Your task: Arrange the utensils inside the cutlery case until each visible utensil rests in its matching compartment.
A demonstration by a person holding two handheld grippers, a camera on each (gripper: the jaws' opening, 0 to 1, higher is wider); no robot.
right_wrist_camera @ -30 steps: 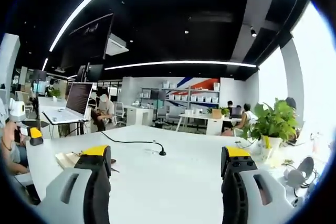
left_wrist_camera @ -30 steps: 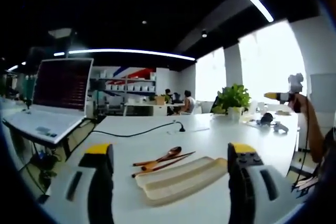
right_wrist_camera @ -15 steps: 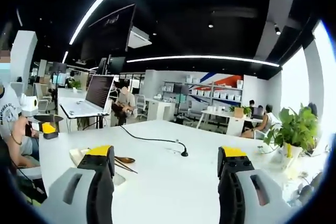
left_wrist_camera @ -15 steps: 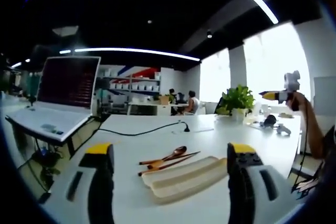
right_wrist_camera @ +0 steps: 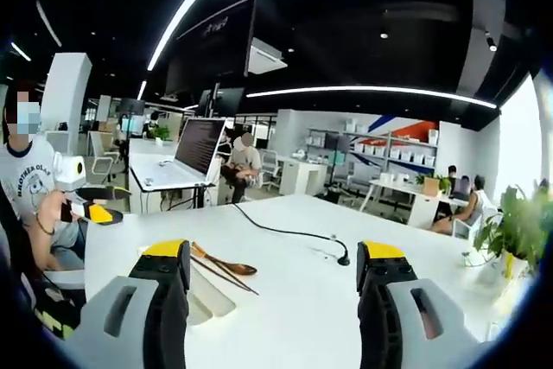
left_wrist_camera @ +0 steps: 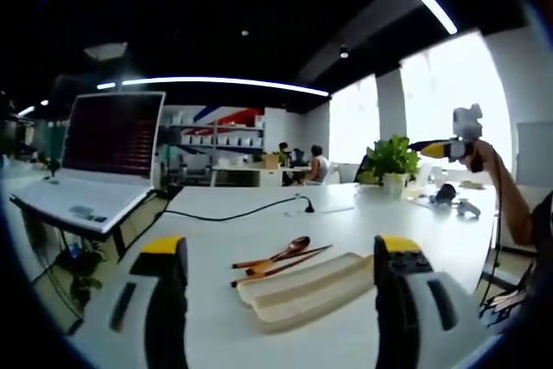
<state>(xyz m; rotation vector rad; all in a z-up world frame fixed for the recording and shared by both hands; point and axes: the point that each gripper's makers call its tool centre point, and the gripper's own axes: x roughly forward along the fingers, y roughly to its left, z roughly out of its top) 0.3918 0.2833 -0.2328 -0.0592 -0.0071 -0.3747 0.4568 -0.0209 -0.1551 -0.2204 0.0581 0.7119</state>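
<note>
A pale wooden cutlery case (left_wrist_camera: 302,289) lies on the white table (left_wrist_camera: 216,231), just beyond my open left gripper (left_wrist_camera: 281,252). Behind the case rest a brown wooden spoon (left_wrist_camera: 281,252) and thin chopsticks (left_wrist_camera: 285,264), side by side on the tabletop. In the right gripper view the spoon (right_wrist_camera: 226,263) and chopsticks (right_wrist_camera: 226,276) lie left of centre, with the case (right_wrist_camera: 206,295) partly hidden behind the left jaw. My right gripper (right_wrist_camera: 272,257) is open and holds nothing. The other gripper (right_wrist_camera: 91,212) shows at the far left in a person's hand; my right one (left_wrist_camera: 441,149) appears raised at the right of the left gripper view.
A black cable (left_wrist_camera: 233,213) with a small puck (right_wrist_camera: 343,259) crosses the table. An open laptop (left_wrist_camera: 95,157) stands at the left, a potted plant (left_wrist_camera: 389,162) at the back right. People sit at desks behind. The table's edge (right_wrist_camera: 95,248) runs near the person.
The right gripper view has swung left, bringing the spoon, chopsticks and case into view between its jaws. The left gripper view has shifted slightly; the utensils have not moved.
</note>
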